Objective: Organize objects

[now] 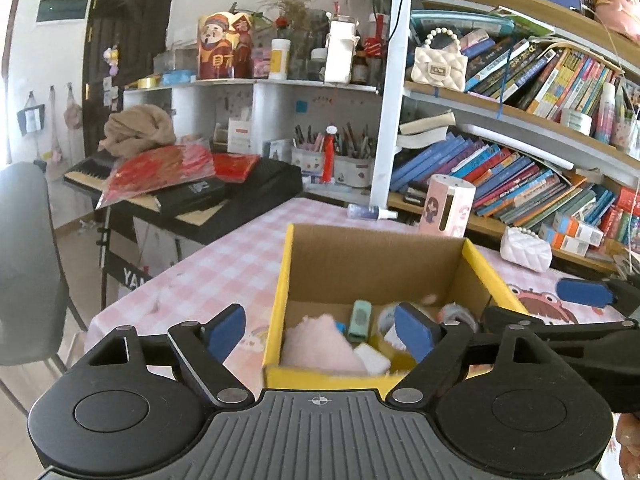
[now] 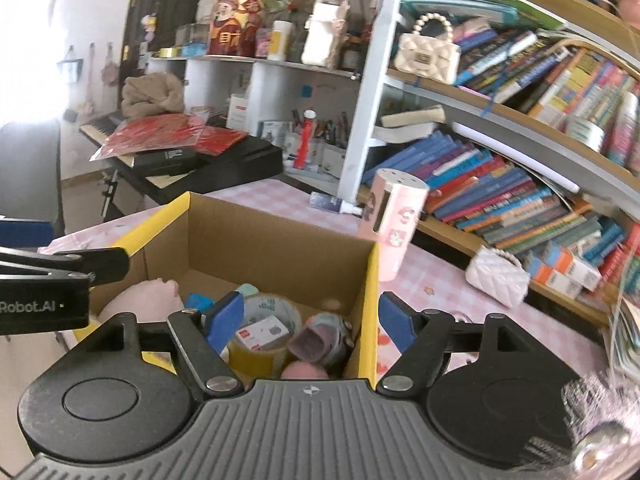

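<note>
Bookshelves [image 1: 520, 152] packed w/ books fill the right side, and a black keyboard [image 1: 256, 188] under red packets sits at the back left. Your pink-checked table [image 1: 224, 264] carries a yellow-edged cardboard box [image 1: 280, 296], open on top.

Your left gripper [image 1: 320, 332] hangs at the box's near edge, jaws spread wide and holding nothing; 1 blue pad sits outside the left wall, the other over the contents. Your right gripper [image 2: 310, 320] is also wide open and empty, straddling the box's right wall [image 2: 370, 300].

Inside the box: a pink plush [image 1: 320, 344], partly cut off by the near wall; a mint stapler-like item [image 1: 359, 320]; a tape roll [image 2: 264, 332] w/ a small white-and-red box [image 2: 262, 332] resting in it; and a greyish purple-lined item [image 2: 320, 336], too blurry to ID. Some blue thing [image 2: 198, 302] is mostly hidden behind the pad.

Outside, on the table: a pink cylinder holder [image 1: 448, 208] just behind the box, a white quilted purse [image 1: 526, 250] near the shelf, and a small spray bottle [image 1: 370, 212] lying down.
</note>
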The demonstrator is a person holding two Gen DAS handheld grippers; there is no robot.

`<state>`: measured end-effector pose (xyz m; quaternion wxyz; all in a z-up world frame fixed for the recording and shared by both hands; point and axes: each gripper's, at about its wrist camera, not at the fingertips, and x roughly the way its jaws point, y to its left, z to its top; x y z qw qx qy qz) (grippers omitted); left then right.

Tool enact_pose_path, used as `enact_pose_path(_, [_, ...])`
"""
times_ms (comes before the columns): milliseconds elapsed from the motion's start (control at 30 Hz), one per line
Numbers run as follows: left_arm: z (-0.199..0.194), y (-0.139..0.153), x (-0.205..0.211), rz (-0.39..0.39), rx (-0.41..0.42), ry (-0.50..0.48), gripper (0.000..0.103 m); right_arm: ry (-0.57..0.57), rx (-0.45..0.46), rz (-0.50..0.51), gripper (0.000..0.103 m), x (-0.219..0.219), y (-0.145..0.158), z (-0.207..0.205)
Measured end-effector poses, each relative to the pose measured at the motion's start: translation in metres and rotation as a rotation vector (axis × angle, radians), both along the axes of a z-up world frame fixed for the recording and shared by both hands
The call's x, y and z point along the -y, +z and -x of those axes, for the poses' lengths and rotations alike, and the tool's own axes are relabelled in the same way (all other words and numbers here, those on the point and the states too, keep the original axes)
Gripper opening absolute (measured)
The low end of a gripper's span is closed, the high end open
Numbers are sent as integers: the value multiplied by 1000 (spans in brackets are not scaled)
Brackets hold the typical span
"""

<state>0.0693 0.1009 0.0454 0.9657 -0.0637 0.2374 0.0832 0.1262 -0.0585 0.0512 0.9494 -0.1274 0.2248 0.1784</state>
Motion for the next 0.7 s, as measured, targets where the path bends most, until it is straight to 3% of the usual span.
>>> enact_pose_path(700, [82, -25, 10, 12, -82, -54, 93, -268, -89, -8, 88, 35, -29, 104])
